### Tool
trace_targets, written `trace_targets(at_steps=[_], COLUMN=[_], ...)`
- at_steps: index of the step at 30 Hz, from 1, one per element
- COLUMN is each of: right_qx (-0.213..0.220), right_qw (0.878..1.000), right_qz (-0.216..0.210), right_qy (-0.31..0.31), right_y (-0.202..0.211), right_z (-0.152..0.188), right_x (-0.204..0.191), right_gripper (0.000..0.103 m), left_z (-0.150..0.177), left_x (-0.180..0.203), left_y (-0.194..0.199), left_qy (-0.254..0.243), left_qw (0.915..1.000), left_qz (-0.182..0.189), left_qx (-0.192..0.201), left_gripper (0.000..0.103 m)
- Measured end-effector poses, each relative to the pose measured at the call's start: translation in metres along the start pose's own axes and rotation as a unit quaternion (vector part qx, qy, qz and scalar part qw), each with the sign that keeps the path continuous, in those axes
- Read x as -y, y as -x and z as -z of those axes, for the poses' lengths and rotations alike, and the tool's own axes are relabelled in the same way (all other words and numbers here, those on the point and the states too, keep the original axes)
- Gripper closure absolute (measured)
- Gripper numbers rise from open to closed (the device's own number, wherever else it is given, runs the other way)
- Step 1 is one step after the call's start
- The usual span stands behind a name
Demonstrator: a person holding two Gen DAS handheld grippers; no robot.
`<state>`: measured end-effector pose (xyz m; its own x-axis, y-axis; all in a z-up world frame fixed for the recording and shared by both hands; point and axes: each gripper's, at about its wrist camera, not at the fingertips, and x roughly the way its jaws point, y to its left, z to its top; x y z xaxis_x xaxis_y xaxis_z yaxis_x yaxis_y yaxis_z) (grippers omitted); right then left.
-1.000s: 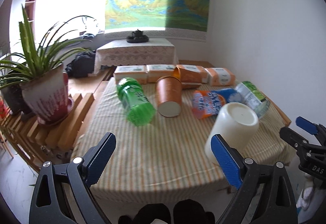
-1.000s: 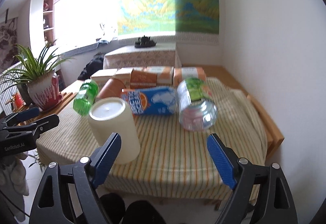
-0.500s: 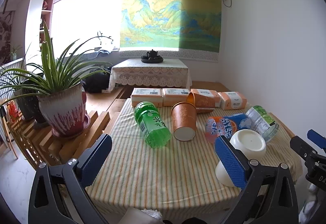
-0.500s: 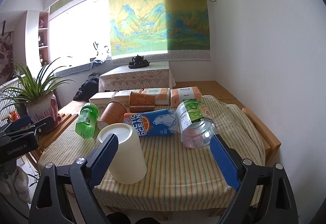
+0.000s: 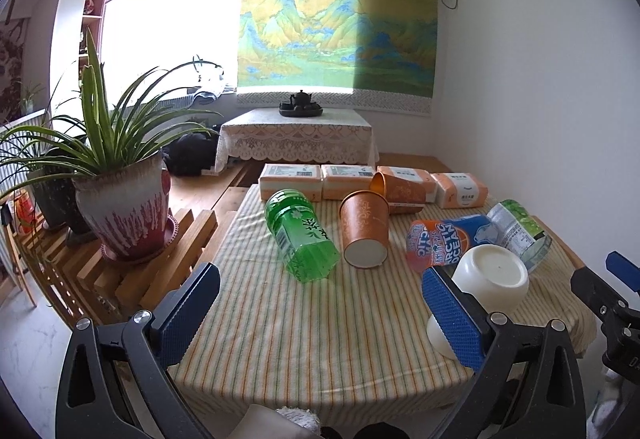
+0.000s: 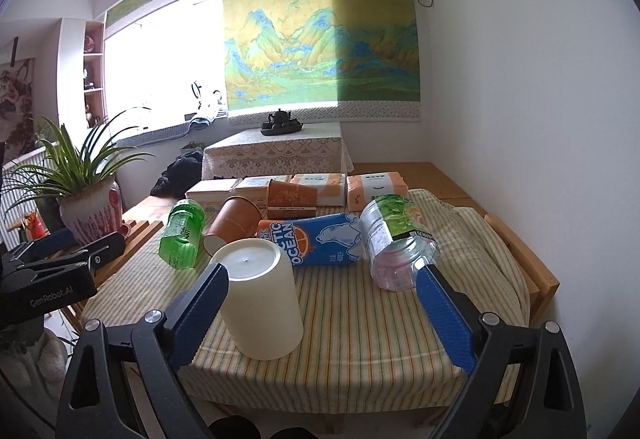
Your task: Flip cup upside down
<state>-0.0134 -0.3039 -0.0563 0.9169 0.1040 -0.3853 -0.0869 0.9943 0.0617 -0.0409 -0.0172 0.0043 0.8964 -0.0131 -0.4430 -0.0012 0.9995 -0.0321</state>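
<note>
While both gape wide | left tool (image 5: 320, 313), right tool (image 6: 322, 313) empty (cup (image 6: 262, 303) inverted, untouched)

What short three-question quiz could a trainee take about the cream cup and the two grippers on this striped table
1. True or false: the cream ceramic cup stands with its flat base facing up on the striped tablecloth.
2. Multiple choice: what lies right behind the cup in the right wrist view? A) a blue Arctic Ocean drink pouch B) a black teapot C) a red potted plant
3. Fill in: the left gripper and the right gripper both have their jaws ____, holding nothing.

Key: 1 true; 2 A; 3 open. The cup sits mouth down near the table's front edge, and neither gripper is closed on it.
</note>
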Motion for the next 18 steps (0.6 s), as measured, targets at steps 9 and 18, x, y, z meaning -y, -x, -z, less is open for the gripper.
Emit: trace_targets(at_steps=[9,18], right_qx=[-0.004,-0.006], right_qw=[1.000,1.000], right_qz=[-0.001,-0.001], right_qy=[0.000,-0.001], right_y=[-0.0024,-0.0026], right_z=[0.0000,0.0008], right_x=[0.0003,0.0002], right_gripper=[0.010,0.010], left_z=[-0.0009,-0.0015], left_x=[0.0002,0.0022], left_y=[-0.0002,-0.0002], left_qy=[0.000,-0.001], left_qw=[1.0000,1.0000], left_qz=[0.003,0.004], left_qx=[-0.002,0.000], left_gripper=[0.001,0.001])
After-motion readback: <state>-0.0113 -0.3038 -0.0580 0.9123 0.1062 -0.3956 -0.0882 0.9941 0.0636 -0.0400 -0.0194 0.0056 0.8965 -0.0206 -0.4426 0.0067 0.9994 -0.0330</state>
